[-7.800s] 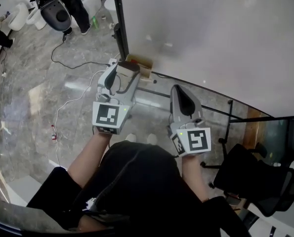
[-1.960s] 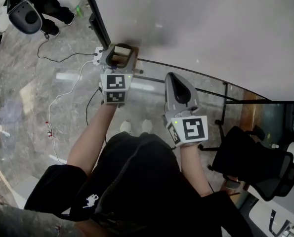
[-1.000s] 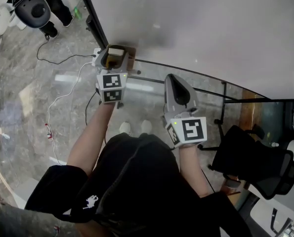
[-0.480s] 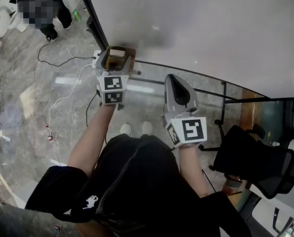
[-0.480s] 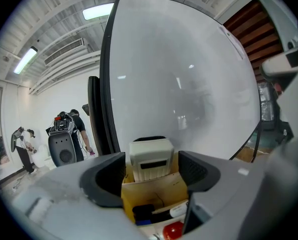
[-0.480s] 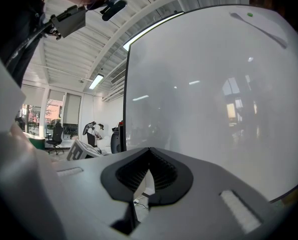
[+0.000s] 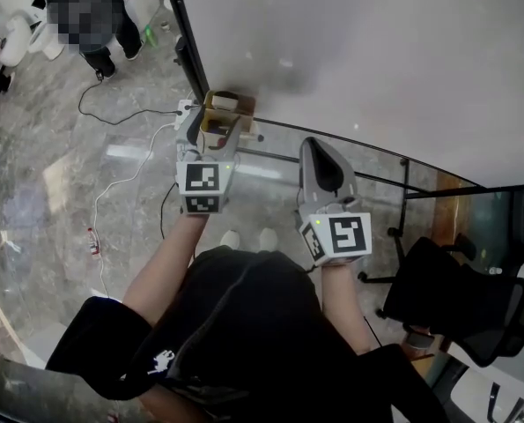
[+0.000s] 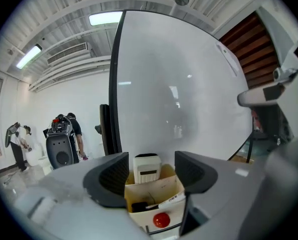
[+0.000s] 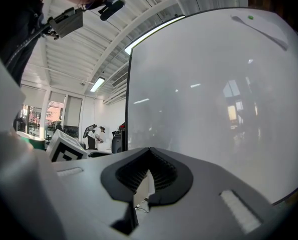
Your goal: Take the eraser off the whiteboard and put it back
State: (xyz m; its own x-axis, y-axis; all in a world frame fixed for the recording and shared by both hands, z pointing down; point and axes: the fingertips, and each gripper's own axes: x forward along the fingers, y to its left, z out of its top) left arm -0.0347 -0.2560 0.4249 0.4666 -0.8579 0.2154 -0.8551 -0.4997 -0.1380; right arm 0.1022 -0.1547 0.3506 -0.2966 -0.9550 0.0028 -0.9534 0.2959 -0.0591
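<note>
The white eraser (image 7: pixel 224 102) (image 8: pixel 147 168) stands upright in a small cardboard box (image 7: pixel 235 120) (image 8: pixel 157 191) fixed at the whiteboard's (image 7: pixel 376 51) (image 8: pixel 179 94) lower left corner. My left gripper (image 7: pixel 212 132) (image 8: pixel 147 170) is open just in front of the box. Its jaws have just been closing a little, with the box's near end in the gap and the pads touching nothing. My right gripper (image 7: pixel 321 153) (image 9: pixel 149 173) is shut and empty, held level before the whiteboard (image 9: pixel 214 94).
The box also holds markers and a red cap (image 8: pixel 161 220). A person with a black machine (image 7: pixel 90 7) stands at the far left. Cables (image 7: pixel 112 192) run over the marble floor. A black office chair (image 7: pixel 455 298) is at the right, behind the board's stand rail (image 7: pixel 358 135).
The left gripper has drawn back from the box and a little up, leaving the eraser standing in it. The right gripper has stayed in place.
</note>
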